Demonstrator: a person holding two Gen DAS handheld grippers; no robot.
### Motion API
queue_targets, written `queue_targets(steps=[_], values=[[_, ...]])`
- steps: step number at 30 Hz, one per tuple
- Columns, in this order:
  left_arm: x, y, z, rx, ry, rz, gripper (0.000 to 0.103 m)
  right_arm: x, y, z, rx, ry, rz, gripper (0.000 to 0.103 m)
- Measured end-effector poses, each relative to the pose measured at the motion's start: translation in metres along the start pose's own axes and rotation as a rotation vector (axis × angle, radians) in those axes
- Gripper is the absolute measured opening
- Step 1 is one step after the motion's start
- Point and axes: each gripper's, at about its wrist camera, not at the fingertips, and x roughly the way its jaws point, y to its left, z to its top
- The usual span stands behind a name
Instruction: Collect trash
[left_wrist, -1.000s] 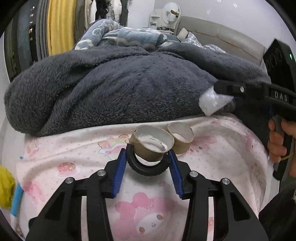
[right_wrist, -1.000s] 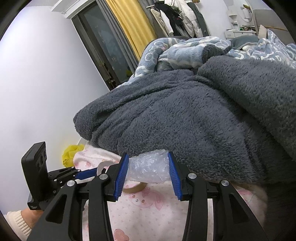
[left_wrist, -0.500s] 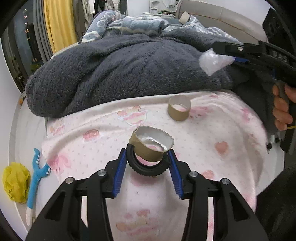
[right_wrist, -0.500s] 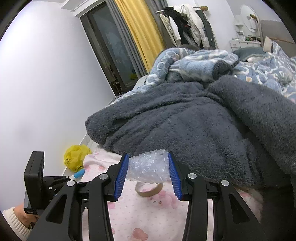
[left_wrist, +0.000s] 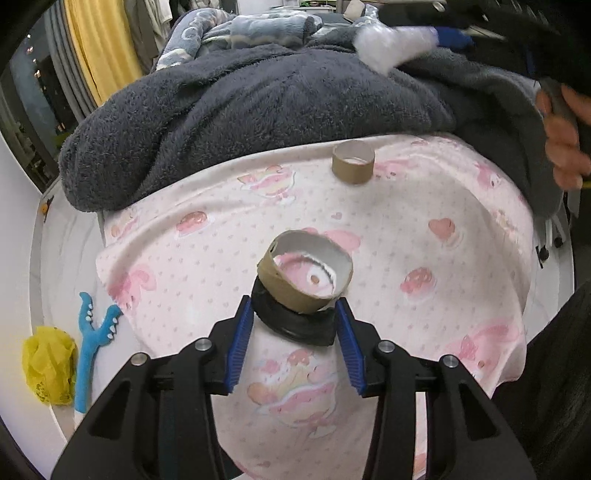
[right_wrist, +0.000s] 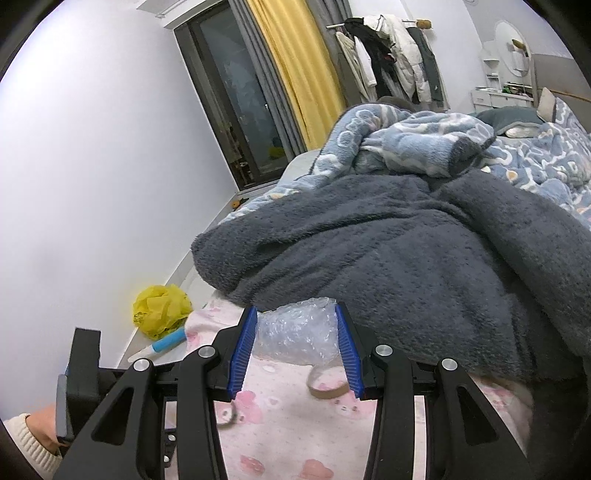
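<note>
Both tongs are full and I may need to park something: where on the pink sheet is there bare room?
Bare pink sheet lies between the loose cardboard ring and the left tongs, and rightward toward the sheet's edge. The back is crowded by the grey blanket; the floor strip at left holds a yellow bag and blue toy.

A pale pink bedsheet printed with pink cartoon characters and hearts (left_wrist: 424, 206). A charcoal grey fleece blanket (left_wrist: 258, 99). A light blue and white cloud-patterned quilt (right_wrist: 424, 144). A mustard yellow curtain (right_wrist: 295, 70). A crumpled bright yellow plastic bag (right_wrist: 160, 308). A brown cardboard tape ring (left_wrist: 352, 163).
</note>
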Motion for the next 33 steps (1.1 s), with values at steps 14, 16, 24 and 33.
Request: queue_targets(steps=[14,16,24,33], values=[[-0.012,0.014,-0.018,-0.001,-0.008,-0.033,0.041,0.018,0.036,0.005,-0.045,0.019,0.017,0.044],[-0.014,0.018,-0.021,-0.009,-0.009,-0.028,0.041,0.019,0.04,0.005,-0.049,0.02,0.018,0.044],[-0.03,0.034,-0.029,-0.059,-0.052,-0.066,0.041,0.027,0.064,0.007,-0.07,0.023,0.035,0.044],[-0.04,0.044,-0.038,-0.064,-0.072,-0.051,0.041,0.04,0.091,0.007,-0.112,0.05,0.053,0.044]])
